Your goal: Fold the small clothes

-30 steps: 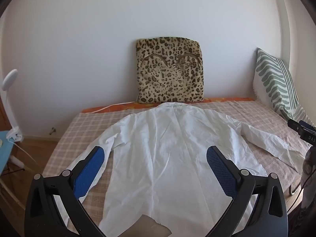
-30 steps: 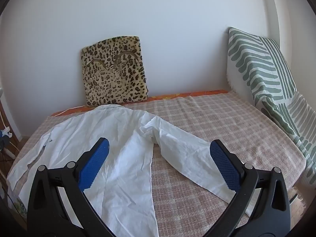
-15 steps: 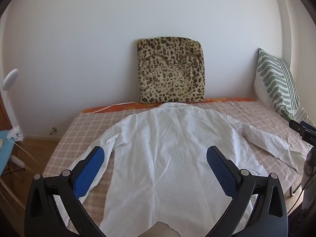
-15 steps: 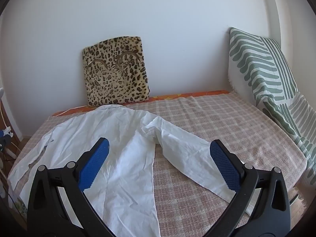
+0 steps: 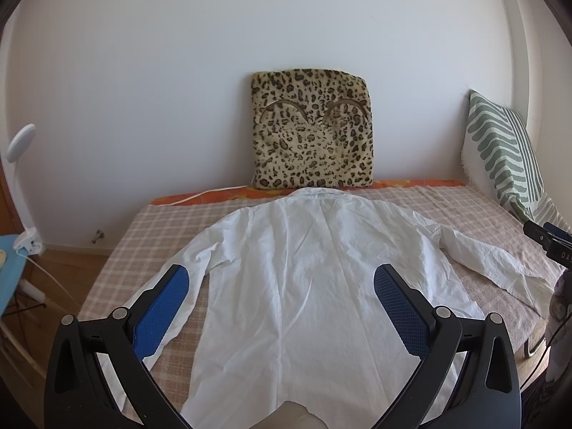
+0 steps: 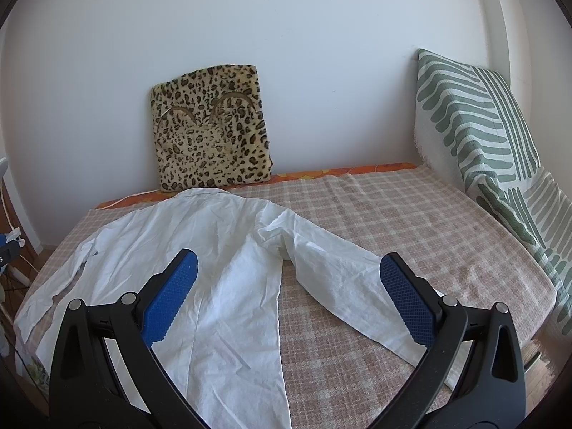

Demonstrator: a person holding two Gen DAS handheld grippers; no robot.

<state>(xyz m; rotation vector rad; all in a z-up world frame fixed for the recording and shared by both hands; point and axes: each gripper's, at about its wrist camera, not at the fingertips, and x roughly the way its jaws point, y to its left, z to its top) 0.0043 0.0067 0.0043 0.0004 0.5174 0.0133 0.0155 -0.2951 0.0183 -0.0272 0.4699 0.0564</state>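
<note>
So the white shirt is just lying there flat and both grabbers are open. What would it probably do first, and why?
Probably bring the right gripper down onto the right sleeve and pinch it near the cuff. The white shirt lies spread on the checked bedcover with both sleeves out, and both grippers are open above it, holding nothing, so folding a sleeve inward looks like the natural start.

The only lettering that shows is on the black device (image 5: 550, 245) at the right edge of the left wrist view; small pale capitals on its side read roughly "DAS", cut off by the picture's rim, so the whole word cannot be told; the right wrist view shows no text, number or brand.
</note>
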